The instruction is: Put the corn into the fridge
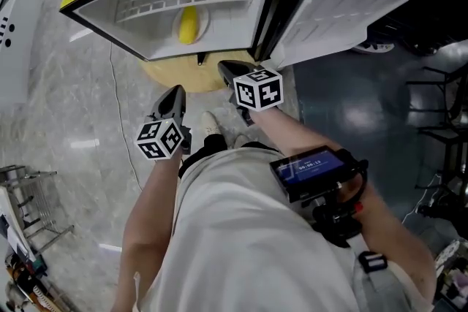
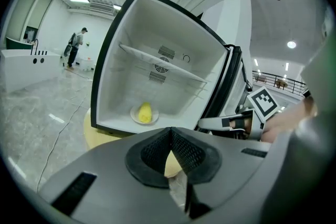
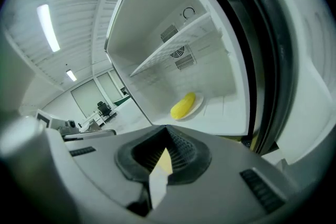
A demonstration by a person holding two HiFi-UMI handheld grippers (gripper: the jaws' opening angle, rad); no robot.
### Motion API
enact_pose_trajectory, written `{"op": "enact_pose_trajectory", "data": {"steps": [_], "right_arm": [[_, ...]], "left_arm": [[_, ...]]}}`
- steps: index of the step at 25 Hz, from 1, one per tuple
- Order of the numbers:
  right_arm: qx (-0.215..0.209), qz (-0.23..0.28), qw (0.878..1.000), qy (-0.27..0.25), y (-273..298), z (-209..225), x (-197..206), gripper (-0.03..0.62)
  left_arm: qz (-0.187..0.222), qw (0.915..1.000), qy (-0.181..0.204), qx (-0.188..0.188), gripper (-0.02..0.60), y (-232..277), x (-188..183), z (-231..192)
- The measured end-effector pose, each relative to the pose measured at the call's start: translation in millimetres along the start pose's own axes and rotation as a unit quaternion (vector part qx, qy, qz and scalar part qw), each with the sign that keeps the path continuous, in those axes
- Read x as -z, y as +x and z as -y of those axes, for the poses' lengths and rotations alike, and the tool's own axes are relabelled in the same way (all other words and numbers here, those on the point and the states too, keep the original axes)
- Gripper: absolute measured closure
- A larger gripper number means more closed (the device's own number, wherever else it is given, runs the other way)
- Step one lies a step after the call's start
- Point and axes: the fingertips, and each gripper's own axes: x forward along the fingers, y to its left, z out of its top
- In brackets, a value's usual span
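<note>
The yellow corn [image 1: 189, 24] lies on a small white plate [image 1: 201, 15] on the floor of the open fridge [image 1: 146, 40]. It also shows in the left gripper view as corn [image 2: 144, 111] and in the right gripper view as corn [image 3: 183, 105]. My left gripper [image 1: 175, 93] hangs outside the fridge, below its front edge, shut with nothing in it [image 2: 169, 130]. My right gripper [image 1: 225, 68] is just in front of the fridge's lower right corner, also shut and empty [image 3: 166, 128]. Neither gripper touches the corn.
The fridge door [image 1: 344, 11] stands wide open to the right. A wire shelf [image 2: 163, 68] spans the fridge above the plate. The fridge rests on a round yellow base [image 1: 183, 75]. A thin cable [image 1: 121, 120] runs across the marble floor at left; a metal rack [image 1: 29, 208] stands lower left.
</note>
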Motion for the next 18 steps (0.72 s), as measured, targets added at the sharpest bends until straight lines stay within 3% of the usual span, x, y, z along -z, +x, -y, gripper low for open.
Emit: {"op": "enact_pose_trajectory", "data": {"steps": [18], "right_arm": [[-0.023,0.021,1.0,0.005,-88,-42,48,0.586]], "left_arm": [[0.02,0.9996,0.01,0.019,0.574,-72,39,61]]}}
